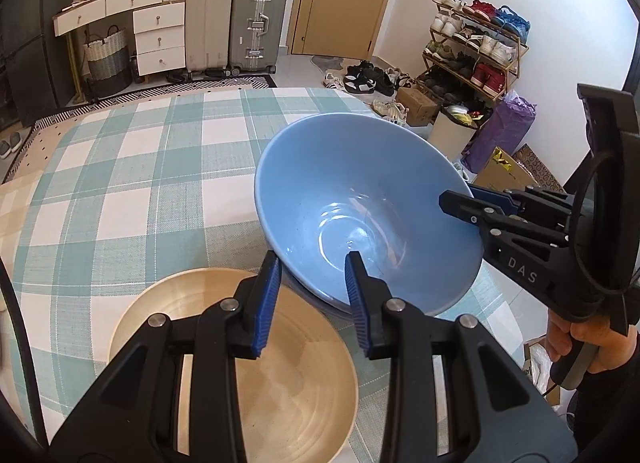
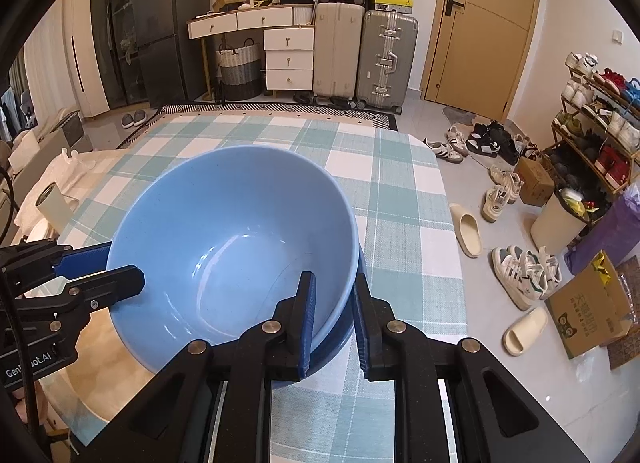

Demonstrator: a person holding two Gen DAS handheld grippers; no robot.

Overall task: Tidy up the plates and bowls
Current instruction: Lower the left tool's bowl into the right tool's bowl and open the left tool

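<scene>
A blue bowl [image 1: 360, 203] [image 2: 232, 247] is tilted on the checked tablecloth, resting on a darker blue dish [image 2: 340, 339] beneath it. My left gripper [image 1: 312, 303] straddles the bowl's near rim, jaws apart with a wide gap. My right gripper [image 2: 334, 323] straddles the opposite rim, one finger inside the bowl and one outside, with a gap still showing; it also shows in the left wrist view [image 1: 472, 203]. A wooden bowl [image 1: 280, 383] sits on the table under my left gripper, touching the blue dishes.
The table [image 1: 140, 167] has a teal and white checked cloth and ends close to the right of the bowls. On the floor beyond are shoes [image 2: 520, 263], cardboard boxes [image 2: 588, 303], a shoe rack [image 1: 476, 51] and suitcases [image 1: 256, 23].
</scene>
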